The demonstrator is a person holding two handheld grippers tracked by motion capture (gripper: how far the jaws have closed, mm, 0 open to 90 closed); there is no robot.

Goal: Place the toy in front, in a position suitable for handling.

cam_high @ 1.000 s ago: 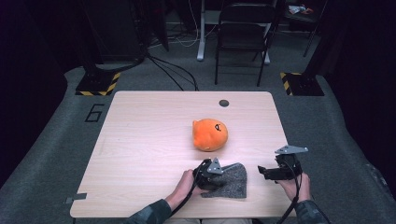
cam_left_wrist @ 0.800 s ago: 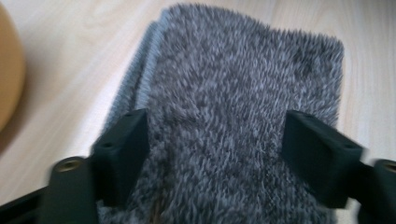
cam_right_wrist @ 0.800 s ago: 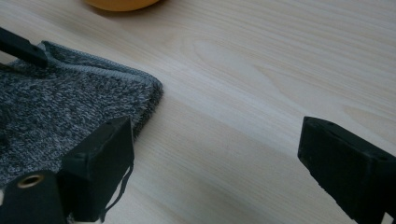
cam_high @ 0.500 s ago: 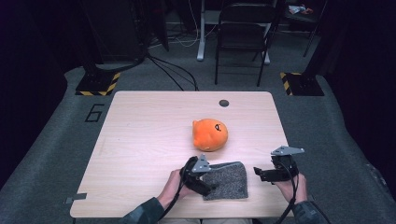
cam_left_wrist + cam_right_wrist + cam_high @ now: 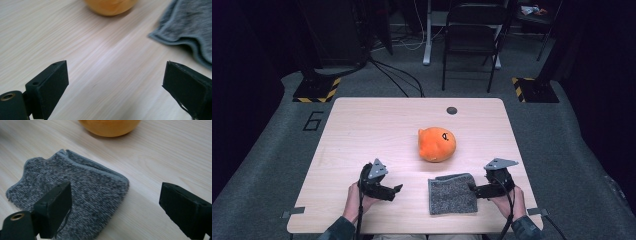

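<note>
A folded grey knitted cloth (image 5: 452, 194) lies flat near the table's front edge, between my two grippers. Behind it sits a round orange plush toy (image 5: 437, 144). My left gripper (image 5: 395, 192) rests low on the table to the cloth's left, open and empty; its own view has the cloth's (image 5: 190, 27) edge at the right and the plush toy (image 5: 110, 6) at the top. My right gripper (image 5: 472, 190) is open at the cloth's right edge, holding nothing. In the right gripper view the cloth (image 5: 75, 192) lies ahead of the left jaw, the plush toy (image 5: 110, 126) beyond.
The light wooden table (image 5: 377, 130) has a small dark round cap (image 5: 452, 110) near its back edge. A black chair (image 5: 472, 40) and stand bases with yellow-black tape (image 5: 317, 90) stand on the grey floor behind the table.
My left gripper has let go of the cloth and drawn away to the left. The cloth now lies flat and folded. My right gripper has shifted slightly toward the cloth's right edge.
</note>
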